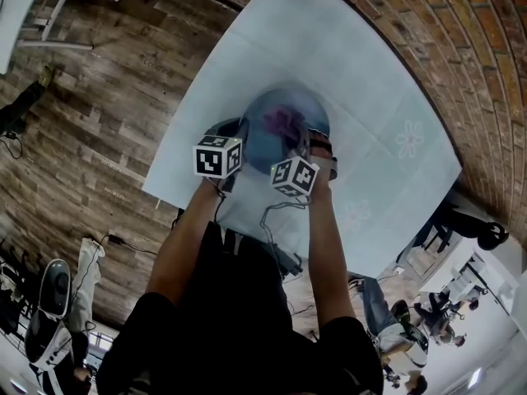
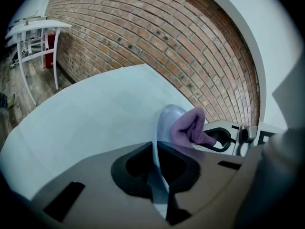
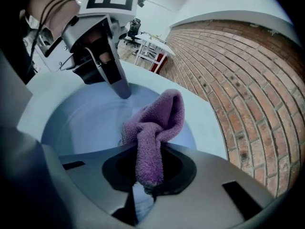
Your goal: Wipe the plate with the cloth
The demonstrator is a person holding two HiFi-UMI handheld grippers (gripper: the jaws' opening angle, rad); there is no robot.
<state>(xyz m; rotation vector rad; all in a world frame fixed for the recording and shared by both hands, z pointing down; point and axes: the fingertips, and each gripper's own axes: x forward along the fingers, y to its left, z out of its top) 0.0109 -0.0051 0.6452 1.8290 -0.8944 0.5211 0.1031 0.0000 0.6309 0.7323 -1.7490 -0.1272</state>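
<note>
A pale blue plate [image 1: 272, 134] is tilted up over the light table [image 1: 346, 64]. My left gripper [image 1: 235, 148] is shut on its near-left rim; in the left gripper view the plate [image 2: 162, 128] runs edge-on through the jaws of the left gripper [image 2: 159, 175]. A purple cloth [image 1: 285, 122] lies bunched against the plate's face. My right gripper [image 3: 145, 175] is shut on the cloth [image 3: 155, 128], which drapes out onto the plate [image 3: 86, 123]. The left gripper [image 3: 125, 90] shows there pinching the far rim. The right gripper [image 2: 224, 138] sits just right of the cloth [image 2: 190, 125].
A brick wall [image 2: 157, 37] runs along the table's far side. Wooden floor [image 1: 90, 113] lies to the left, with a white metal stand [image 2: 33, 32] beyond the table. The person's forearms [image 1: 185, 245] reach in from below. Chairs and people [image 1: 436, 311] are at the lower right.
</note>
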